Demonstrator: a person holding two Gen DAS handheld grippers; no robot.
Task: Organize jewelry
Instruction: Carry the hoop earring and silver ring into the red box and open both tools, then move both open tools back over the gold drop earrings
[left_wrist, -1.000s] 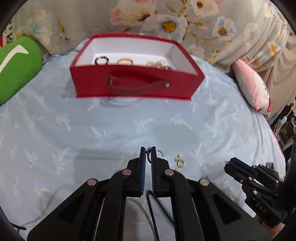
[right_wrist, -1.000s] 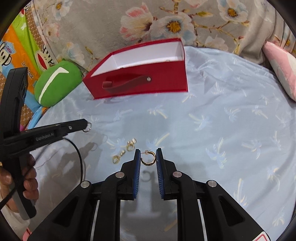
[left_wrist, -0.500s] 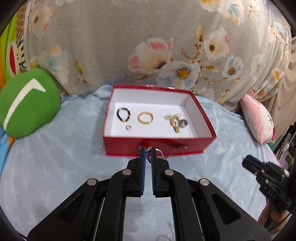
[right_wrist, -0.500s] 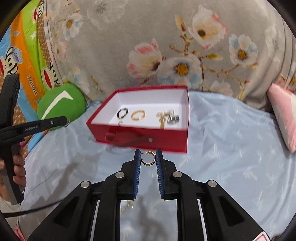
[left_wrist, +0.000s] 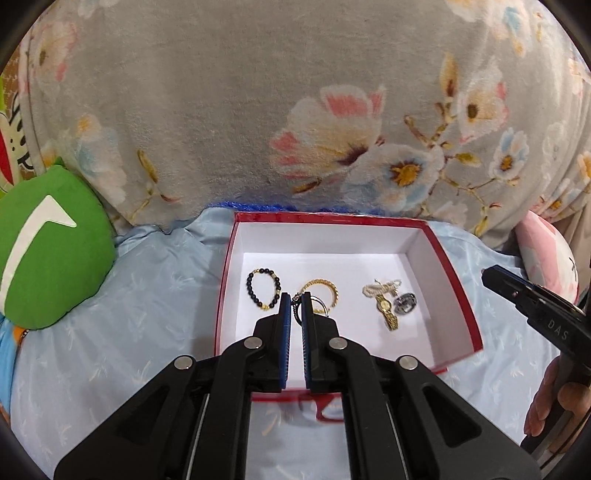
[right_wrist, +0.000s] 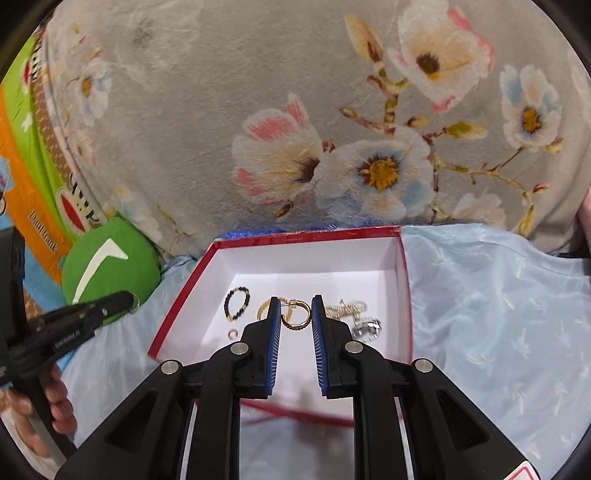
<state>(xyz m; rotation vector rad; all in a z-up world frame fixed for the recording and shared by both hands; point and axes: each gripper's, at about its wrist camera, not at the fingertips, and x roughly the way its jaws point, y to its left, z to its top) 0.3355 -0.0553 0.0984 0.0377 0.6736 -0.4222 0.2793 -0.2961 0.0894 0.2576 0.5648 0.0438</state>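
Jewelry: two bracelets, one watch in one box.

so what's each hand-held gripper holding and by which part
Right hand-held gripper: gold hoop earring, pinched across its sides. Left hand-held gripper: small silver ring, by its edge.

The left gripper partly hid a twisted gold bangle; the small silver ring it pinched looked blurred, perhaps a hoop.
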